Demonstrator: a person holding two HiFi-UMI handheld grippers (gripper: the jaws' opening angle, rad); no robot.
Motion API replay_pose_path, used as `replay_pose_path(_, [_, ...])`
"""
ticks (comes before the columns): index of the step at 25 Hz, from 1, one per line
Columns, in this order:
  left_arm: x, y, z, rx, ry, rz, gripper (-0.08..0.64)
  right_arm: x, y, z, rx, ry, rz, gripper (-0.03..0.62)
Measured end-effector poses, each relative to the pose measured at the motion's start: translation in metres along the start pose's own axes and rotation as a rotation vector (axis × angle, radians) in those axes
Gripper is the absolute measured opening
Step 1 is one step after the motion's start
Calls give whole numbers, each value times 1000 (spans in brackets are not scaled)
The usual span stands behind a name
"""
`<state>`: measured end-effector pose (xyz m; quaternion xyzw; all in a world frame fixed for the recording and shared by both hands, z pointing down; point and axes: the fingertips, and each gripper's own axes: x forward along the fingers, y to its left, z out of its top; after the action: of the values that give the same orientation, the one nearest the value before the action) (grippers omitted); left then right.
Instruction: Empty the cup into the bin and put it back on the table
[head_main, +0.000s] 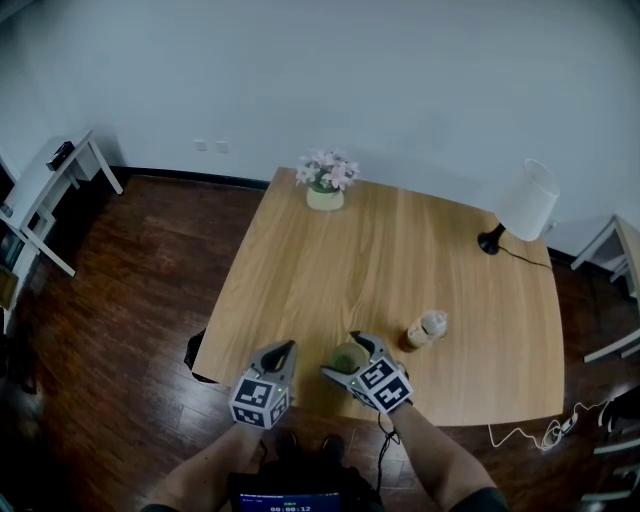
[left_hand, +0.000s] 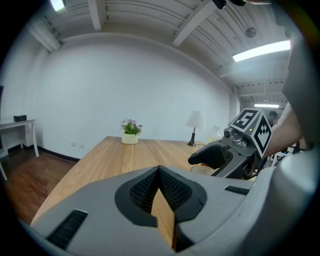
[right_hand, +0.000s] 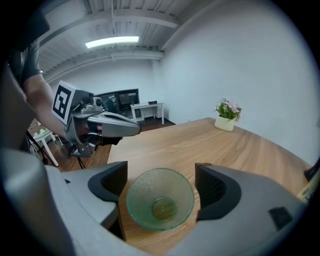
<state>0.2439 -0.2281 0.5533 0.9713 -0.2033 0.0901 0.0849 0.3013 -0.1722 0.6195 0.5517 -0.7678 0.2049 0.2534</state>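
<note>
You have even, cool light from ceiling tubes (right_hand: 112, 41) — one flares white in each gripper view. Your head view bows the table (head_main: 330, 260) edges and dims toward the floor (head_main: 120, 280); gripper views curve inside black corners, the cup (right_hand: 160, 205) crisp. Shadows on the wood stay faint.

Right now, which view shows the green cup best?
Right gripper view: the cup fills the centre, seen from above between the spread fingers. Head view shows it small, partly hidden by the right gripper. Left gripper view shows only a sliver of rim.
</note>
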Motion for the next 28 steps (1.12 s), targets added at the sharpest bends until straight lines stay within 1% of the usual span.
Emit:
replay_pose_path(2, [2,2,-6,-4,21,10,-8,0,0,-9,1,18,-2,433])
replay_pose_path(5, [0,9,-12,-1,39,44,-8,5,5,-20,1,43,16,433])
replay_pose_path(10, [4,4,-27,-15,63,54,-8,5,2,-31,13,28,9,433])
replay_pose_path(15, [2,13,-38,-60,77,92,-8,9,5,-42,25,42,19,433])
replay_pose_path(18, [4,11,-45,-66,91,86,-8,12,3,-46,22,27,20,433])
replay_pose_path(22, [1,6,-56,-83,107,66,-8,14,3,-49,37,-19,6,432])
replay_pose_path(25, [-1,4,-58,-91,104,61,-8,16,5,-48,42,-52,-1,431])
replay_pose_path(28, [1,-1,-58,-82,104,49,-8,14,3,-46,47,-78,-18,431])
